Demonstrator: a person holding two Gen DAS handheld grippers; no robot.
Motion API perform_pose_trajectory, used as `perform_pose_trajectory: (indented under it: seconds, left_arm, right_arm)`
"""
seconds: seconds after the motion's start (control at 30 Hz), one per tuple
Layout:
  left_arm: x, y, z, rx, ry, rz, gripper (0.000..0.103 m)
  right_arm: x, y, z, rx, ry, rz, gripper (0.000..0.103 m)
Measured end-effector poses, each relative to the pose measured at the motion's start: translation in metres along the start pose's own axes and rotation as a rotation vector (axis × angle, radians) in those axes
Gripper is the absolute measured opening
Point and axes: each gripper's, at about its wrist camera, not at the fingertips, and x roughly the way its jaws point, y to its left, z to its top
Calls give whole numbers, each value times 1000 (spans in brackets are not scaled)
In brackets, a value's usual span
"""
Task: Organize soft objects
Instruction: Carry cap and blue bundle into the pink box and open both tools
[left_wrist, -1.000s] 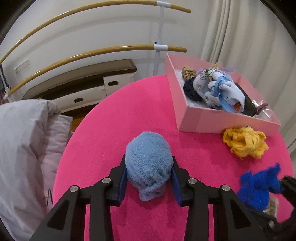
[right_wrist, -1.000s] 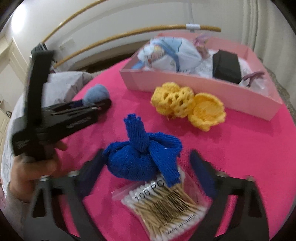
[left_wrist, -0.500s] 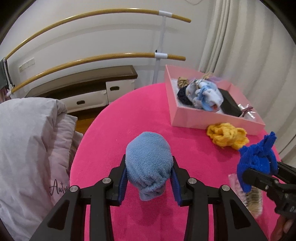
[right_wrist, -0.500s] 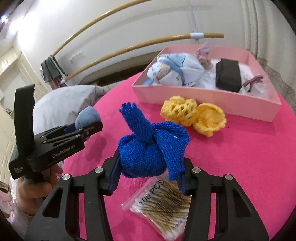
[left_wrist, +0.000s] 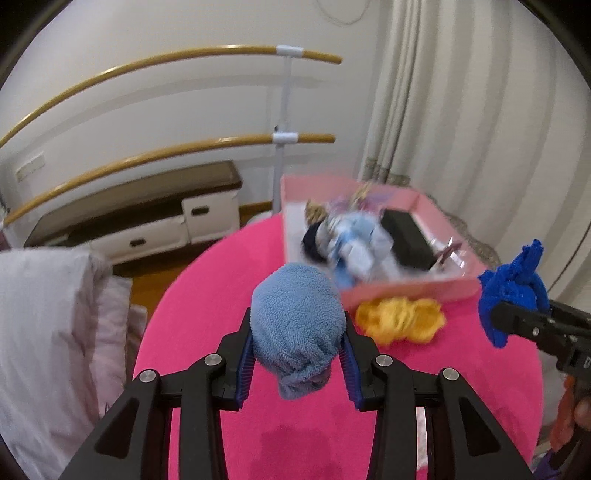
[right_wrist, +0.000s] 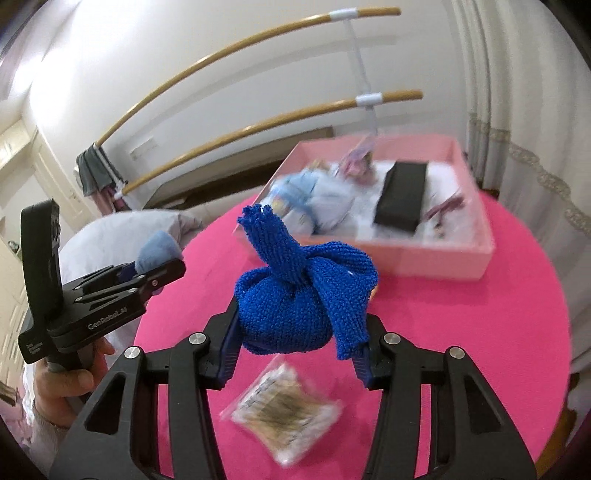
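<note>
My left gripper (left_wrist: 297, 360) is shut on a light blue fleece bundle (left_wrist: 295, 325), held above the round pink table (left_wrist: 221, 280). My right gripper (right_wrist: 295, 343) is shut on a dark blue knitted bundle (right_wrist: 295, 302), also lifted off the table. Each gripper shows in the other's view: the right one (left_wrist: 495, 321) with its dark blue bundle (left_wrist: 511, 291) at the right edge, the left one (right_wrist: 162, 264) with the light blue bundle (right_wrist: 159, 251) at the left, a hand under it. A yellow knitted piece (left_wrist: 402, 319) lies in front of the pink box (left_wrist: 406, 291).
The pink box (right_wrist: 424, 258) at the table's far side holds a pale blue cloth bundle (right_wrist: 310, 199), a black case (right_wrist: 400, 195) and small items. A bag of cotton swabs (right_wrist: 284, 410) lies on the table below my right gripper. A grey pillow (left_wrist: 48, 332) lies left of the table.
The right gripper closed on the dark blue bundle and lifted it off the swab bag. Both grippers rose with their bundles, so the table and box look farther away.
</note>
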Motion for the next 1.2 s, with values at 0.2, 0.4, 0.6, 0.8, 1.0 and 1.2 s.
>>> perform_pose_trajectory:
  seconds: [0.2,0.4,0.6,0.8,1.0,1.2]
  left_arm:
    - [6,-9,54,52,-52,-26,37]
    - [39,-16,109,78,-37,-19,37]
    - [76,-29,146,84,3,-16,38]
    - [113,-44,169,74,47,-22,38]
    - [180,-54,201,42,141,-24,39]
    - [218,-63,221,42,182,17,61]
  right_arm:
    - [-16,-26,49,-9,-60,-56,47]
    - [-5,-48,104,-4,-62,-80,47]
    - [24,-62,147,14,-24,-61,47]
    - [66,-79,170,51,41,-69,47]
    - [112,-104,178,126,116,-62,47]
    - [136,-125,172,205,144,-56,62]
